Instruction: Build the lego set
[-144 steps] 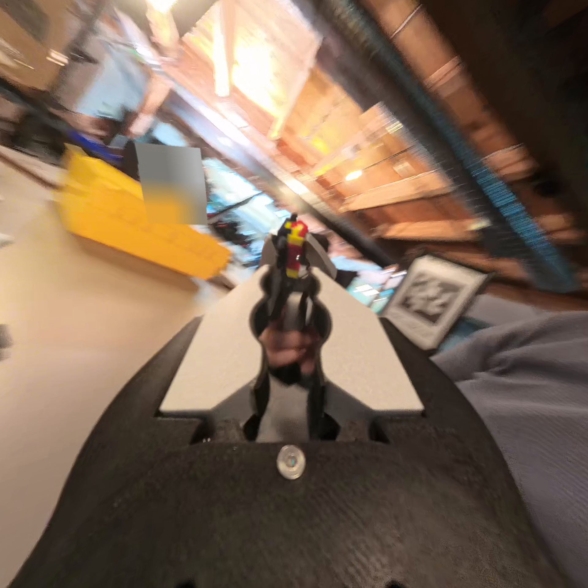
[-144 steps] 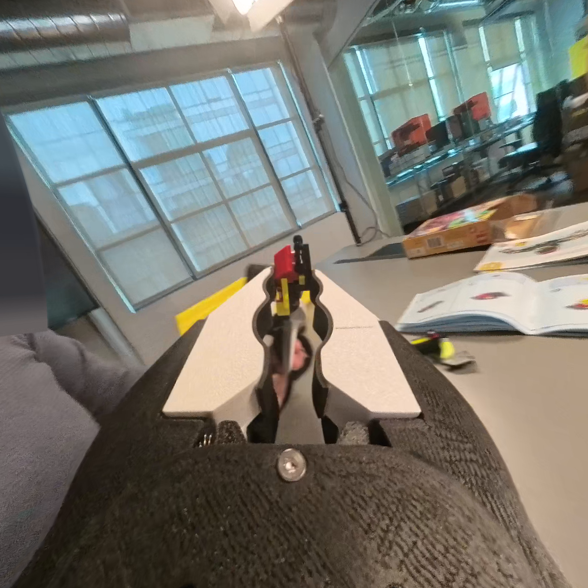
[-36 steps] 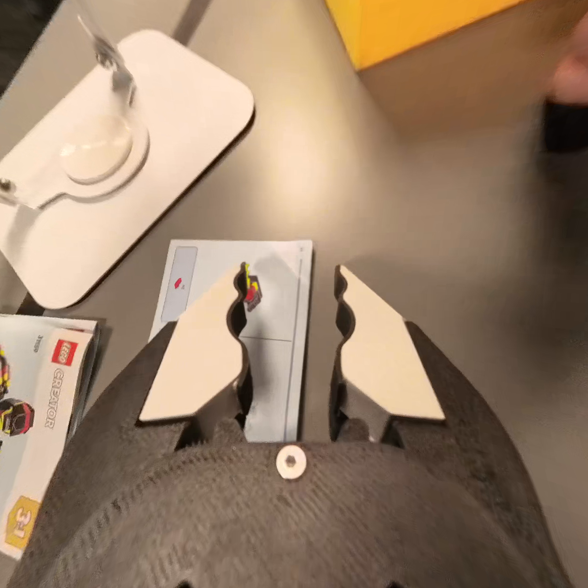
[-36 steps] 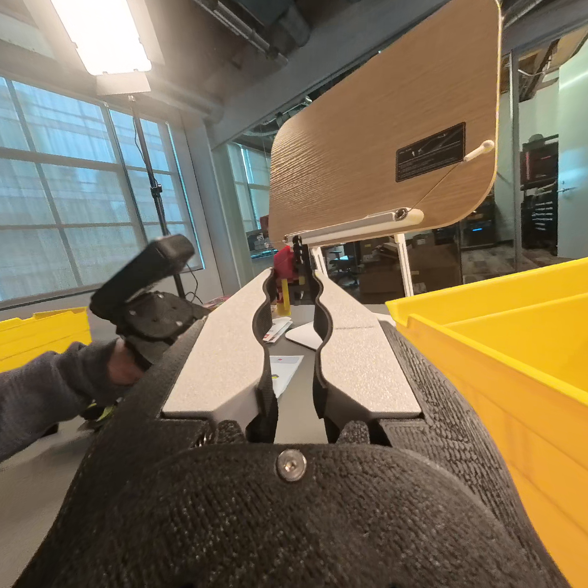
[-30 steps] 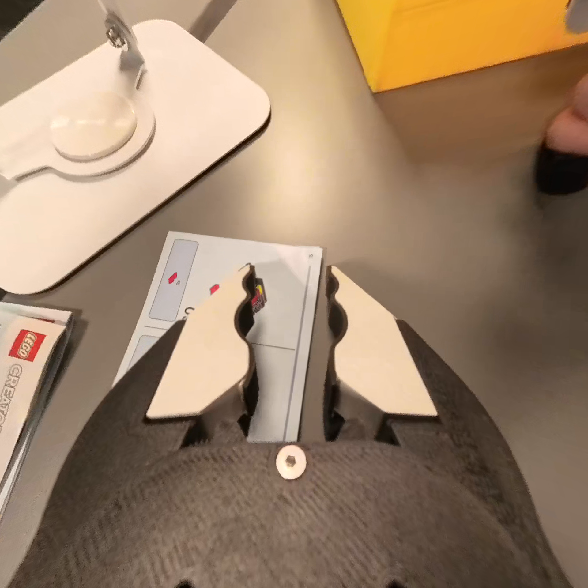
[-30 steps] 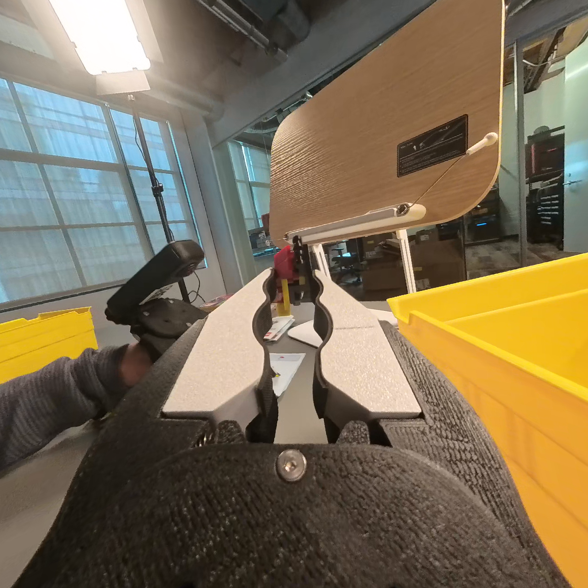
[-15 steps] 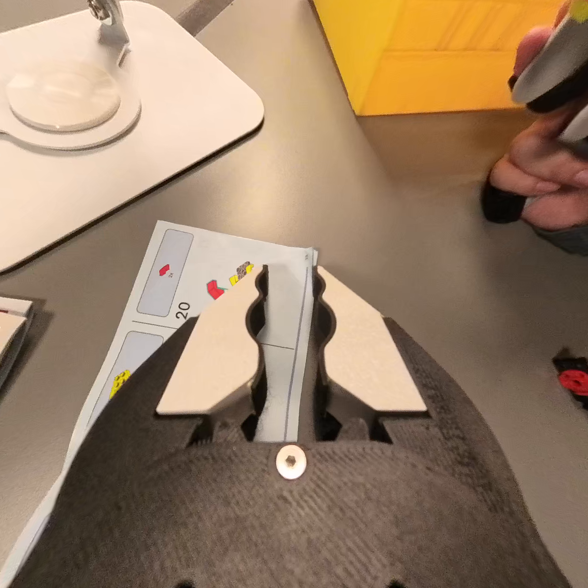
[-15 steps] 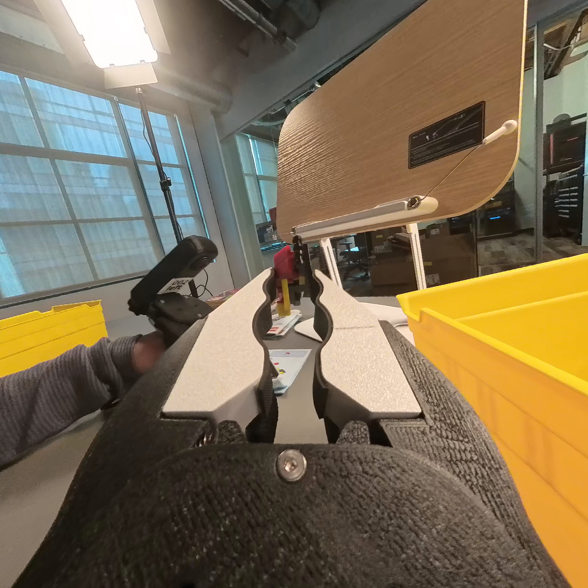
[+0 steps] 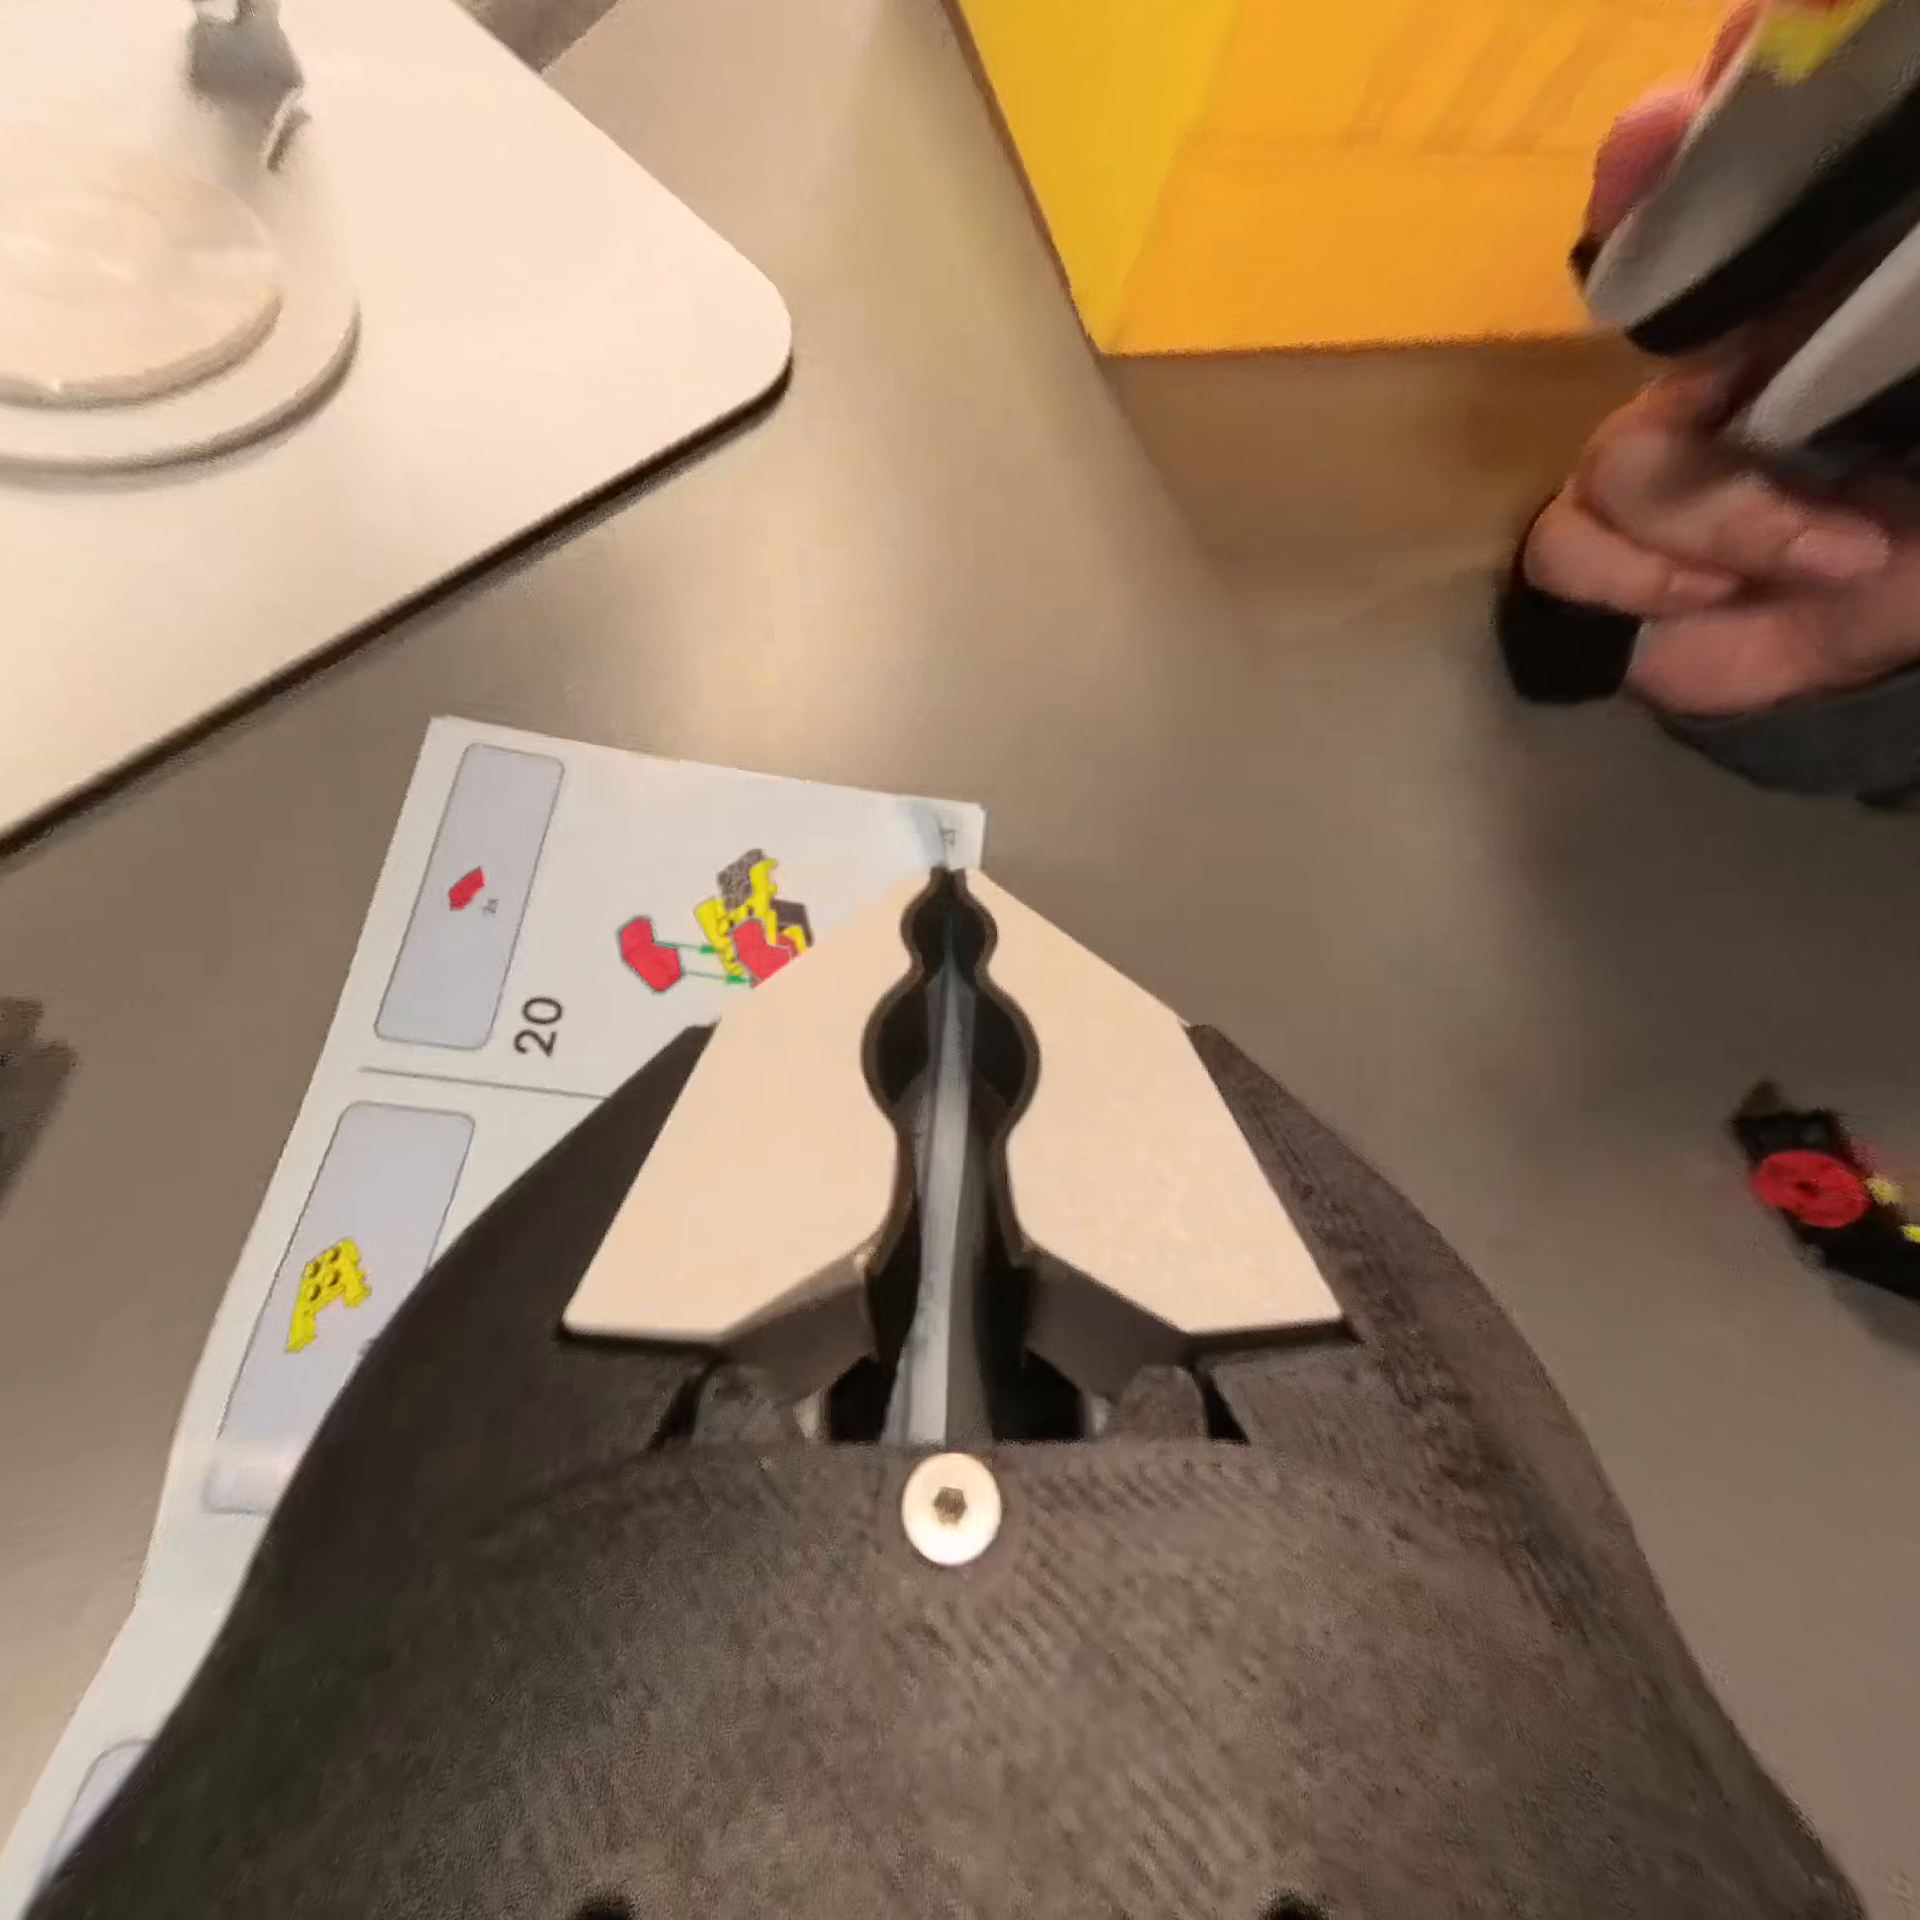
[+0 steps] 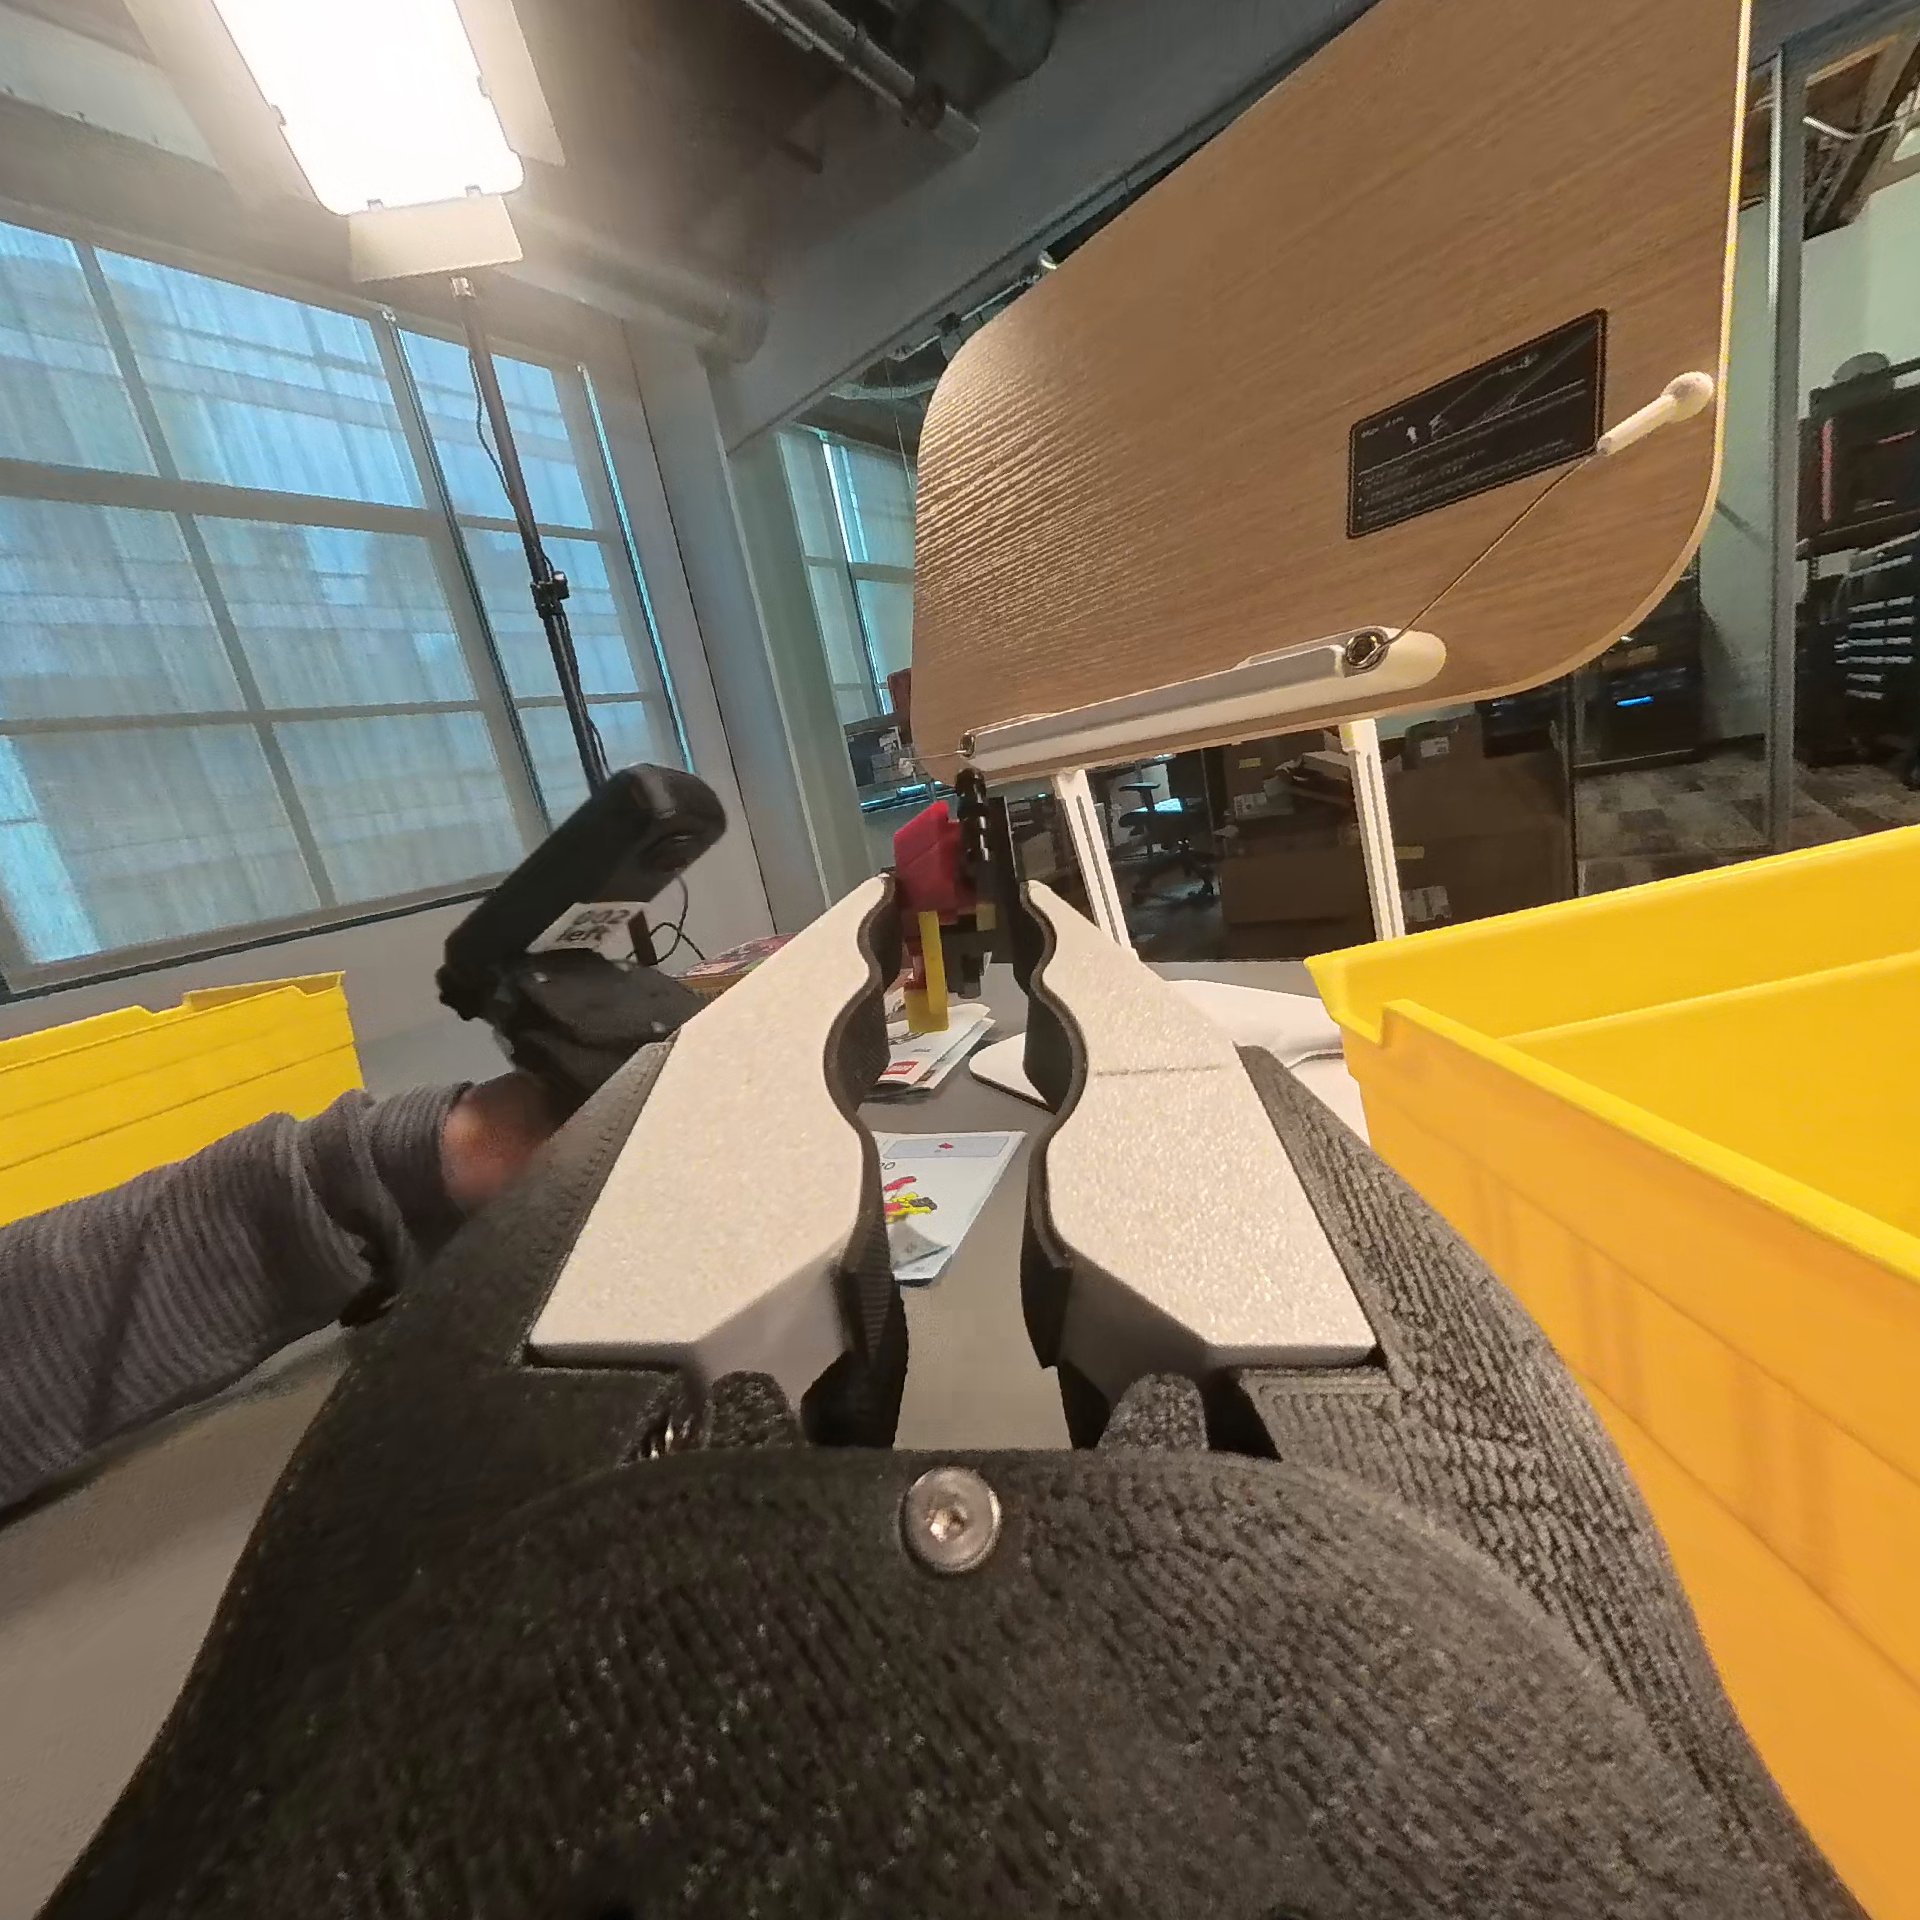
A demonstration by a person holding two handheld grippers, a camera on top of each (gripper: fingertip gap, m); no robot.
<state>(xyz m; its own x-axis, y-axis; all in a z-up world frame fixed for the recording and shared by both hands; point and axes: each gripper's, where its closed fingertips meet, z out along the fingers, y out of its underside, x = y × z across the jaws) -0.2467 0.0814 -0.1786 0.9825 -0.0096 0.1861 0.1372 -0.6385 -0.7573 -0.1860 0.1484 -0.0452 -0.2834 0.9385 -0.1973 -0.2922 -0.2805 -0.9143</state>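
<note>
Left wrist view shows your desk [image 9: 1195, 727] first, grey and wide, with the yellow bin [image 9: 1299, 177] at 1 o'clock and the white stand base [image 9: 436, 343] at 11 o'clock. Below them lies the instruction sheet [image 9: 644, 831], spread flat from the centre toward 7 o'clock. Your left tongs [image 9: 943, 883] are pressed together on the sheet's right edge, the paper running up the slot between them. At 3 o'clock a small black and red piece [image 9: 1808, 1184] lies loose on the desk, well apart from the sheet.

From the right wrist view, the tilted wooden board [image 10: 1299, 416] of the stand fills 1 o'clock and the bin's rim [image 10: 1621, 956] sits at 3 o'clock. Your right tongs [image 10: 956, 914] are clamped on the small lego build [image 10: 940, 883], red, yellow and black, held up above the desk at 12 o'clock. So the set is mostly in your right hand.

Watch two things. I judge the thin paper may tear or slip free if you pull it sideways, since the grip is only on its edge. The build is pinched at the very tips; any squeeze change or knock against the bin could twist it loose or pop a brick off. Dragging the sheet may also sweep into the loose piece.
</note>
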